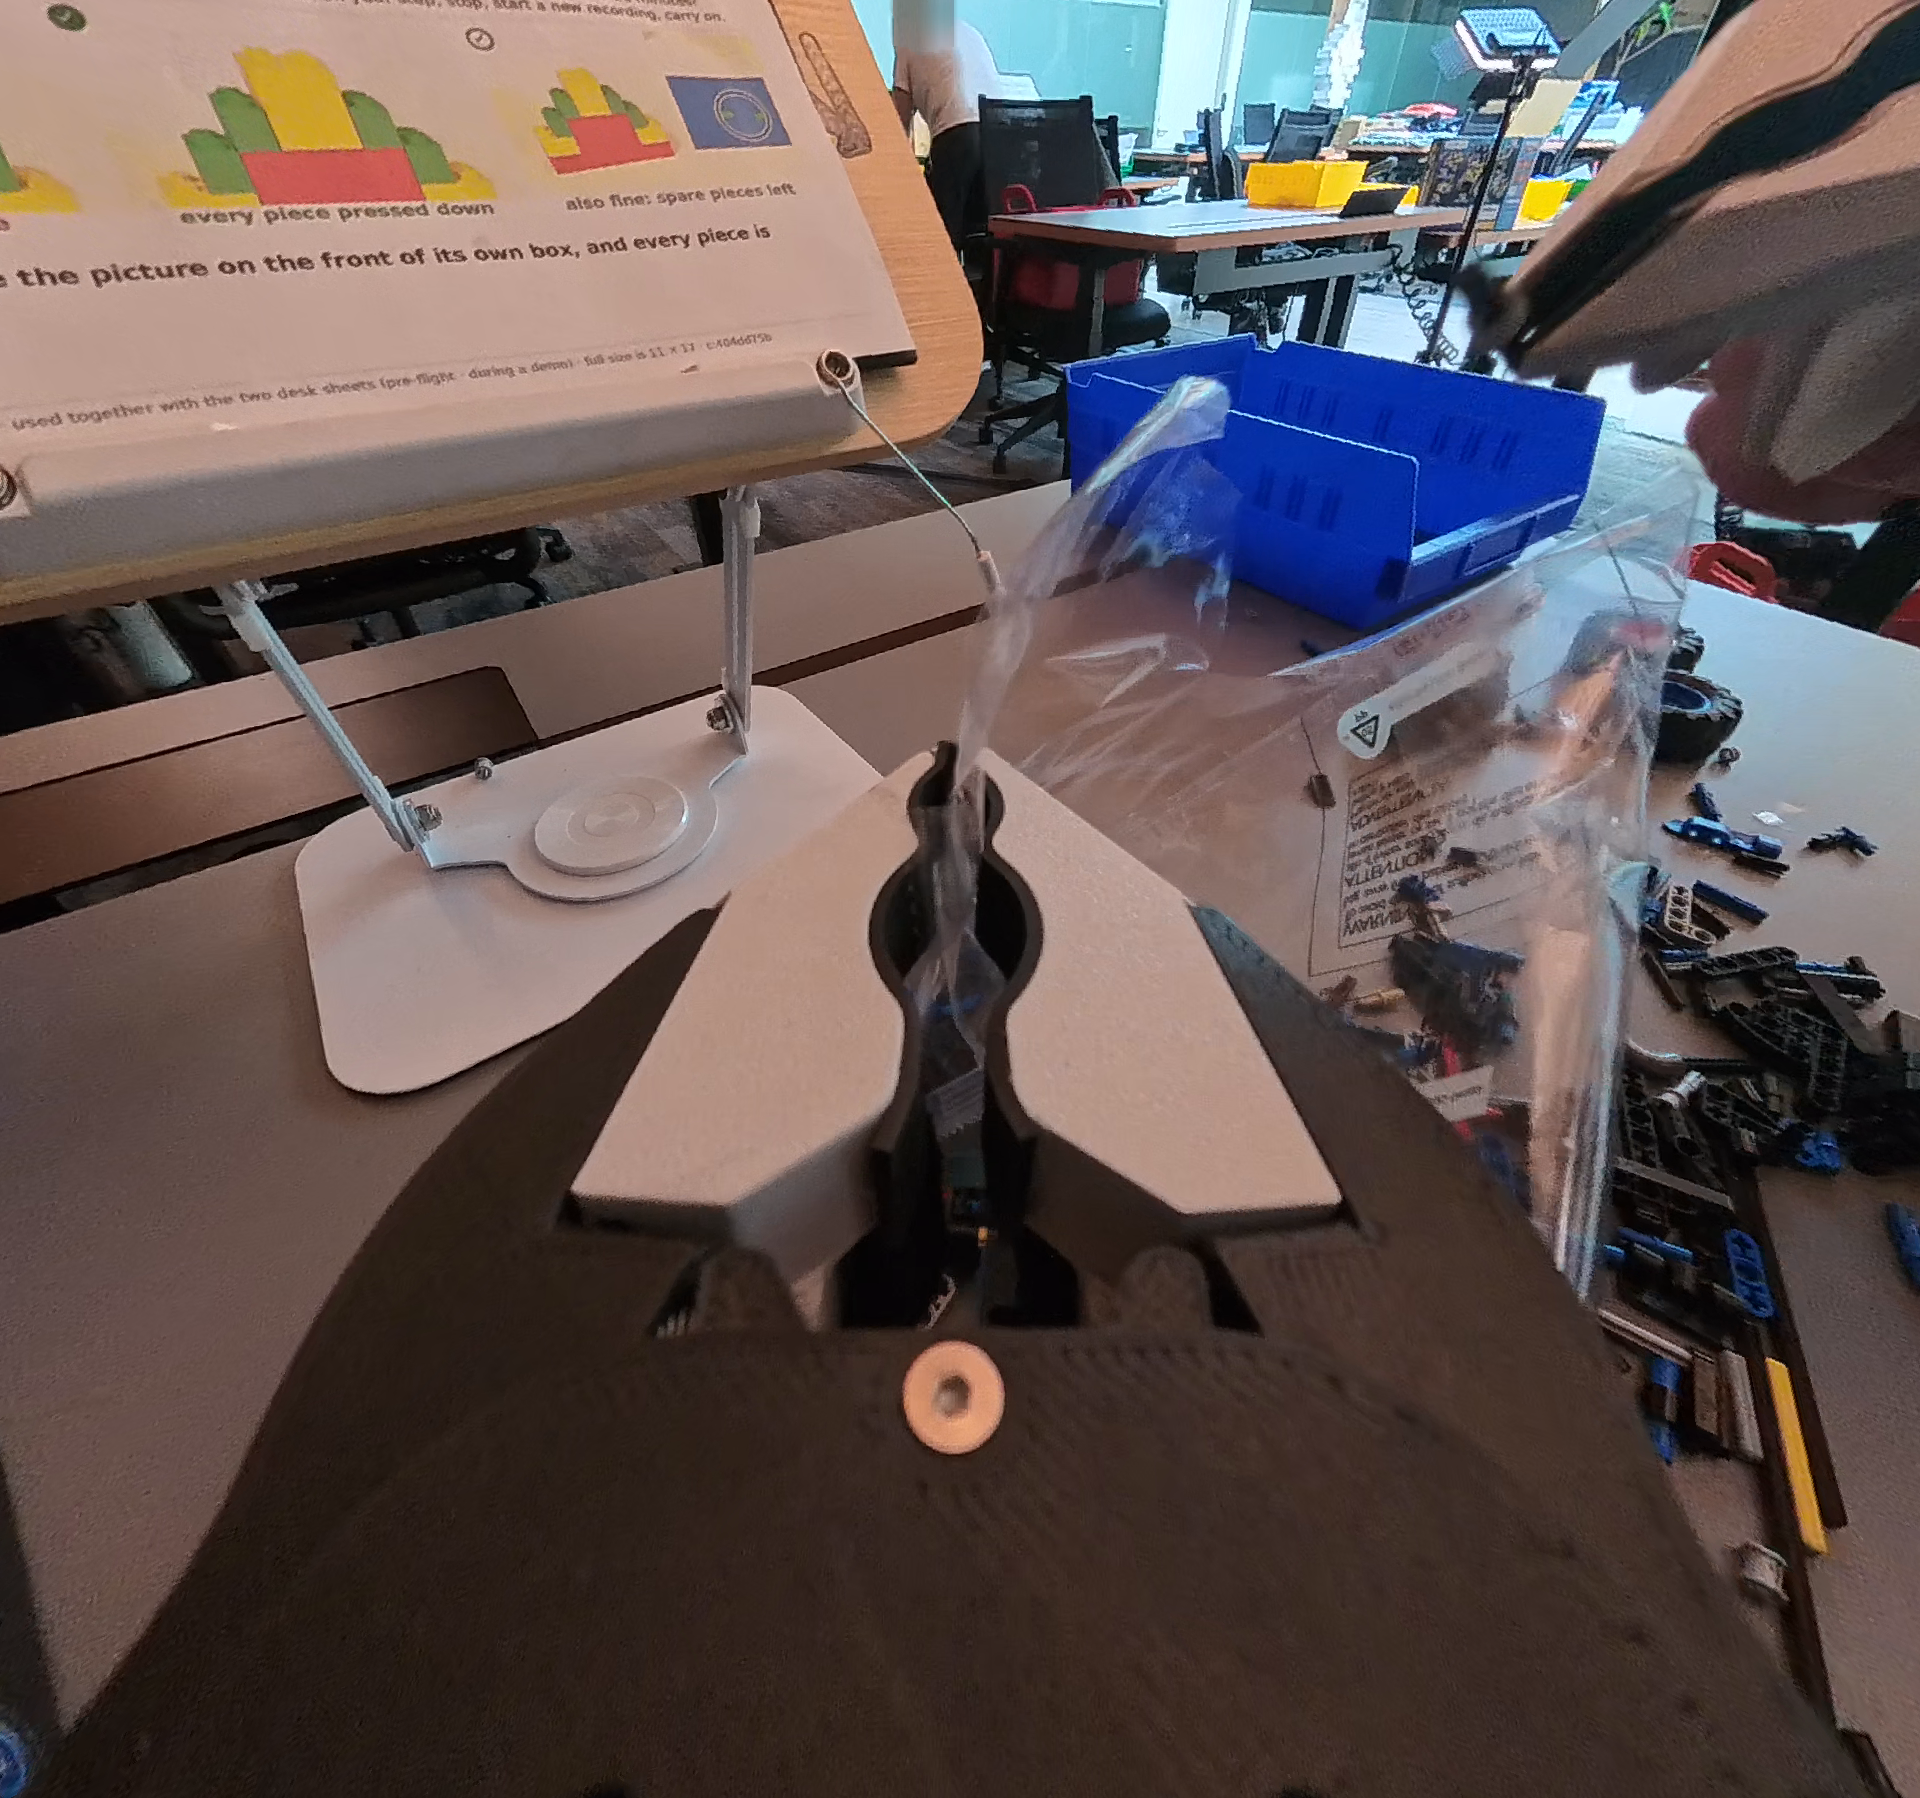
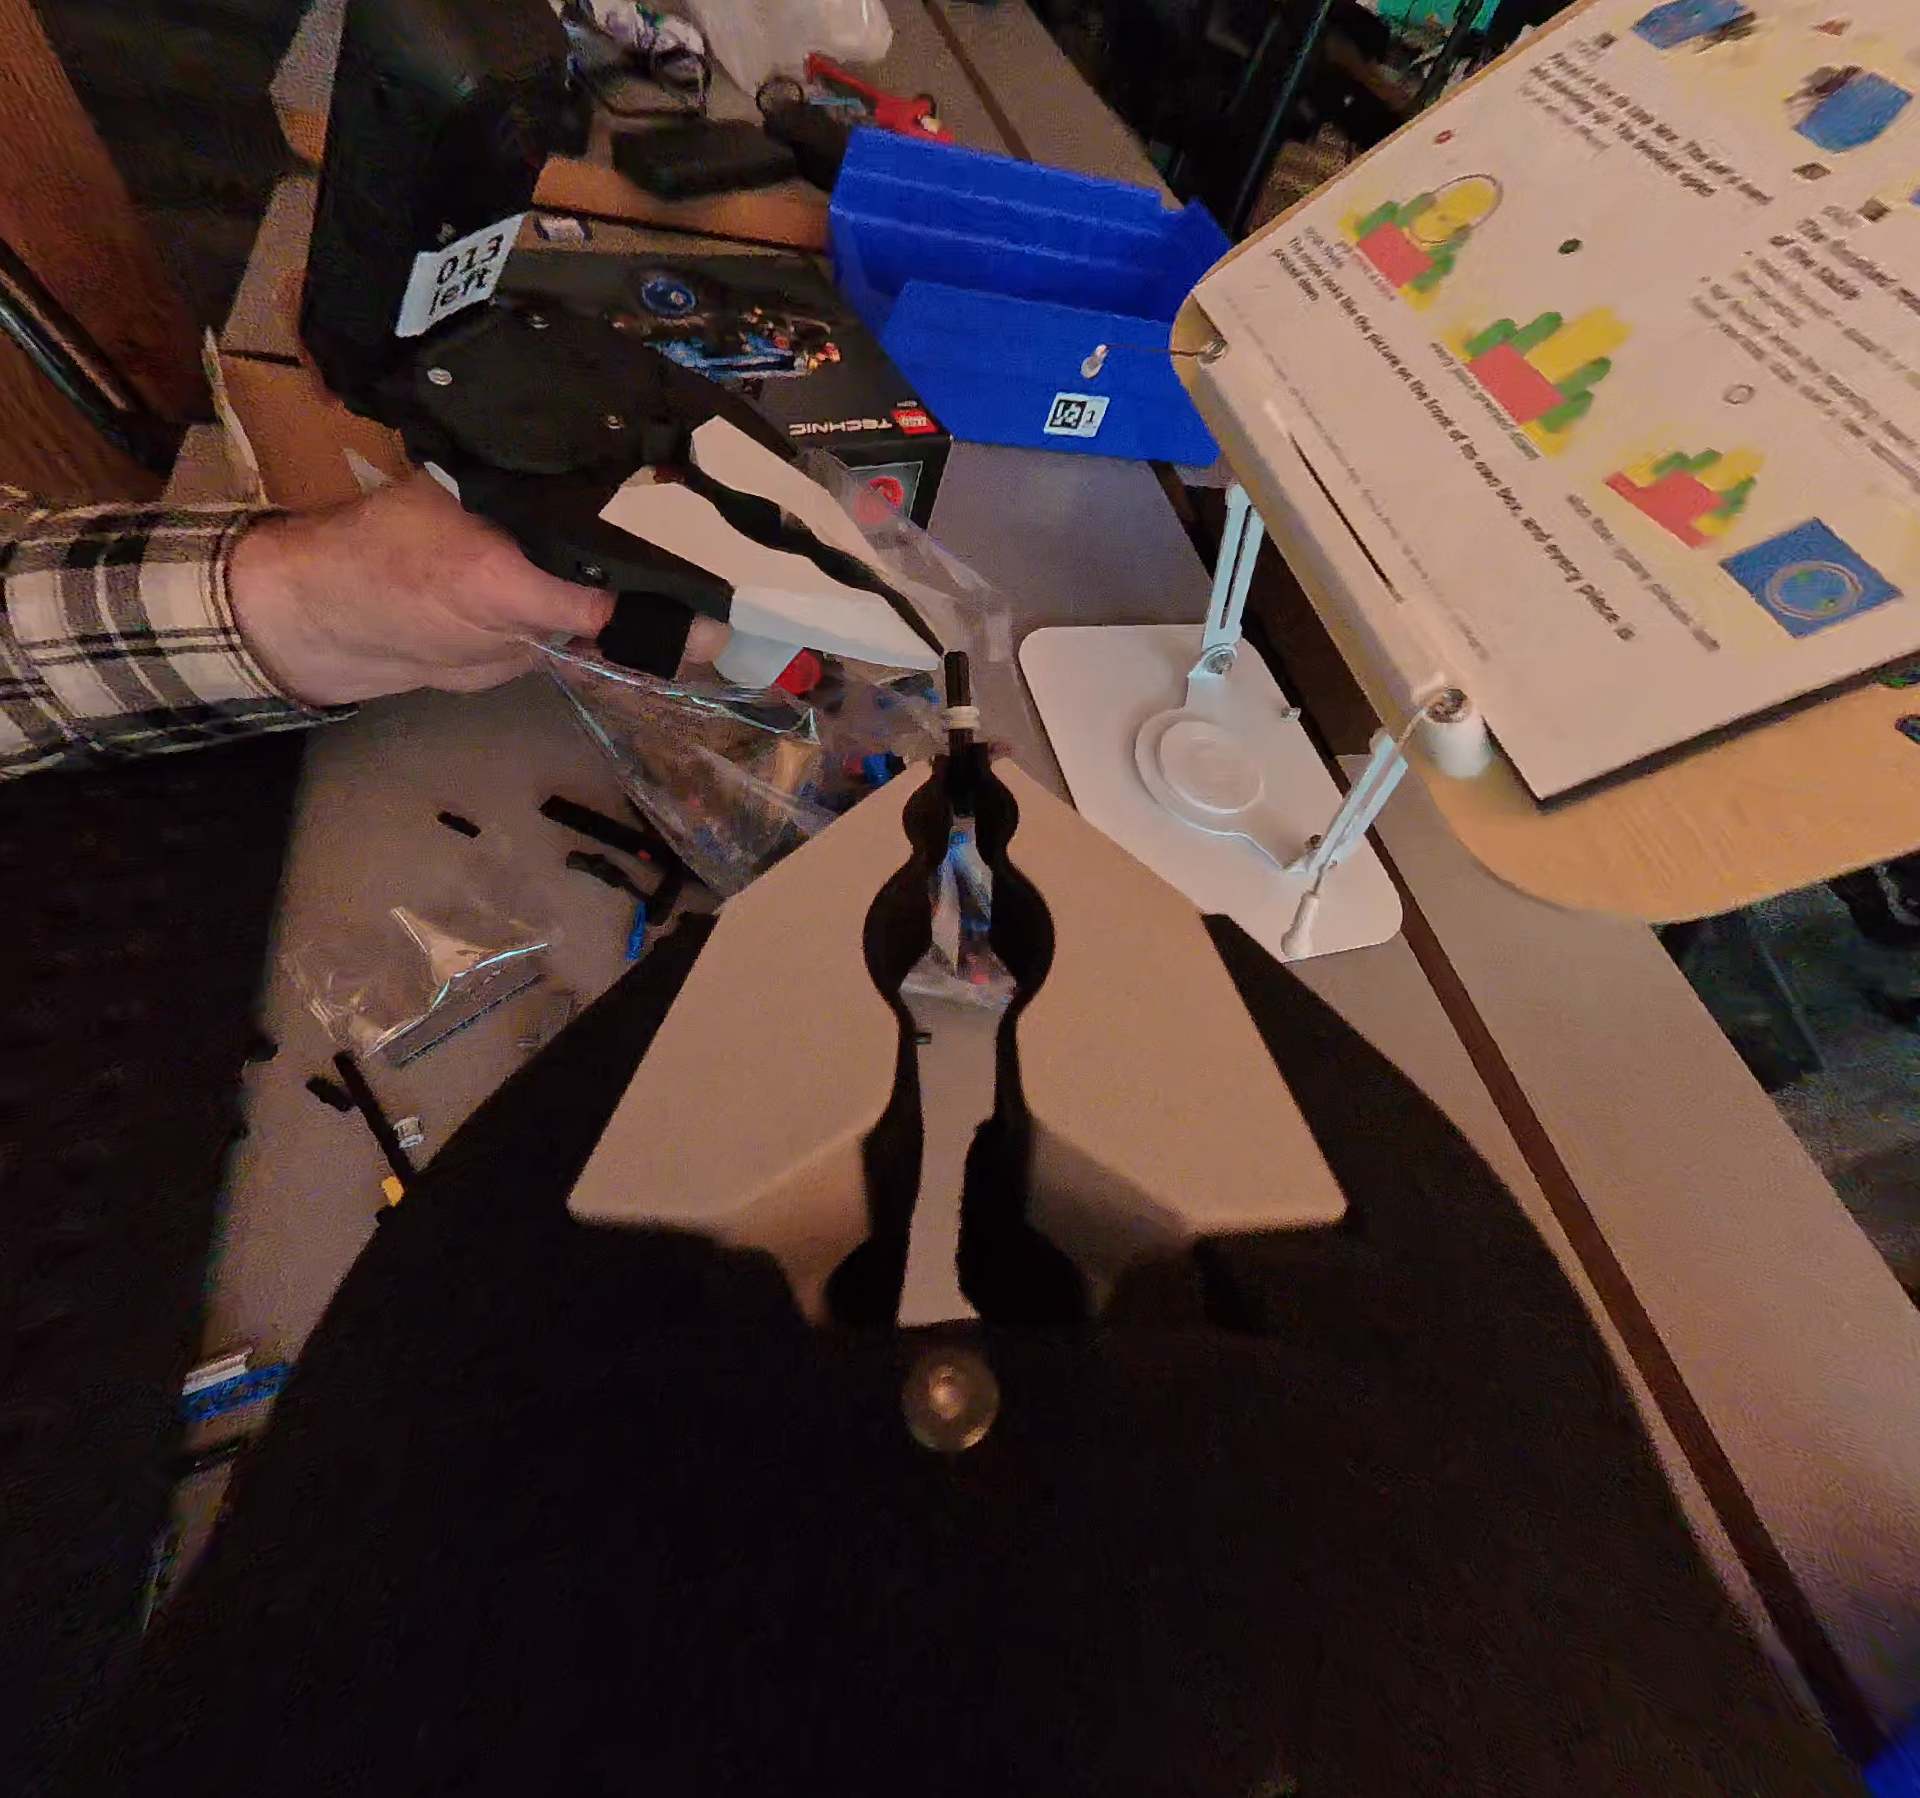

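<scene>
**Both grippers on one clear bag, pieces already all over the surface**

The left hand-held gripper (image 1: 951,792) is clamped shut on a twisted edge of the big clear plastic bag with printed warning text (image 1: 1351,813), and the film runs right up through its jaws. The right hand-held gripper (image 2: 956,782) looks closed too, with bag film caught in the gap between its fingers. The thin black bit at its tip is too blurry for me to call. So the bag hangs stretched between the two, above the grey surface (image 1: 208,1177).

A heap of small black and blue building pieces (image 1: 1766,1021) lies loose on the surface at about 3 o'clock in the left wrist view, with a black tyre (image 1: 1699,709) just beyond. I can't tell whether anything is left inside the bag.

The blue plastic divided bin (image 1: 1351,481) sits at 1 o'clock and looks bare inside. The white metal stand with the wooden board and printed sheet (image 1: 468,917) is at 10 o'clock. In the right wrist view a smaller crumpled clear bag (image 2: 436,979) lies at 9 o'clock.
</scene>
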A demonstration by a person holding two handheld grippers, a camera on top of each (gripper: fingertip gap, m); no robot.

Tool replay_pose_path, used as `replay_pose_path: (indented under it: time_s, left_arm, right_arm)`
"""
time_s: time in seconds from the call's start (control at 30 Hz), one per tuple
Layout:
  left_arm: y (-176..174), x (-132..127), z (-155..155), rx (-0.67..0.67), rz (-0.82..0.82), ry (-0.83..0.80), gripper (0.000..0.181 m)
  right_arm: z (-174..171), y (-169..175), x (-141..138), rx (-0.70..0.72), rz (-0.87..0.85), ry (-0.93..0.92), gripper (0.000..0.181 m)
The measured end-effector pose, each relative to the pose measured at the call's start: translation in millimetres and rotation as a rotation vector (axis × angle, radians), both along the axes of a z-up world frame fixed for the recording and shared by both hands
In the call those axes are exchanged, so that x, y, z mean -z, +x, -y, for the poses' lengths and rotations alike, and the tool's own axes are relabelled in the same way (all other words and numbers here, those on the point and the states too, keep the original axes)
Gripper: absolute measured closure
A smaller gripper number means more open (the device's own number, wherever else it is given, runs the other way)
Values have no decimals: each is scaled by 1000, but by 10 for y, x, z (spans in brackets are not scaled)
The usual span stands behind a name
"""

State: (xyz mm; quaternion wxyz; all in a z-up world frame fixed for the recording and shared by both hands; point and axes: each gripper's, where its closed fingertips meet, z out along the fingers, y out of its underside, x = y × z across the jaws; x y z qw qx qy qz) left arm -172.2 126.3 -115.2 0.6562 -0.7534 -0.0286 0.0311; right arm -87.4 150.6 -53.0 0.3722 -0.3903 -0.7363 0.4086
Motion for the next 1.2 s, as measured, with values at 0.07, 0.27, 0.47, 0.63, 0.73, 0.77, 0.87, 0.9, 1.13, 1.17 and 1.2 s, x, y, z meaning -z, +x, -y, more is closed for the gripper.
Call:
replay_pose_path:
  time_s: [0.07, 0.27, 0.47, 0.63, 0.73, 0.77, 0.87, 0.9, 1.13, 1.17, 1.2]
  left_arm:
    - [4, 5, 7, 1, -5, 0, 181]
    - [-23, 23, 15, -7, 1, -7, 181]
    - [-34, 31, 11, -13, 4, -8, 181]
    - [-42, 33, 17, -15, 8, -6, 181]
    - [-42, 35, 19, -13, 10, -6, 181]
    - [-40, 35, 19, -12, 11, -5, 181]
    - [-34, 31, 18, -9, 12, -5, 181]
    - [-32, 31, 19, -8, 13, -4, 181]
    - [-36, 29, 22, -9, 16, -2, 181]
    - [-35, 29, 21, -8, 16, -2, 181]
    - [-31, 27, 18, -7, 16, -2, 181]
  right_arm:
    - [172, -132, 133, -3, 59, 73, 179]
    - [192, -149, 107, 6, -5, 56, 158]
    - [-468, 56, 357, 158, 92, -37, 170]
    - [-499, 20, 1286, 109, 376, -79, 162]
    - [-326, -62, 1622, 55, 469, -66, 163]
    - [-305, -75, 1735, 53, 505, -37, 163]
    - [-232, -96, 1952, 40, 567, -14, 168]
    - [-218, -103, 1992, 35, 578, -19, 169]
    - [-369, -60, 1734, 81, 515, -58, 176]
    - [-420, -60, 1514, 104, 449, -64, 176]
    - [-439, -58, 1238, 114, 361, -80, 176]
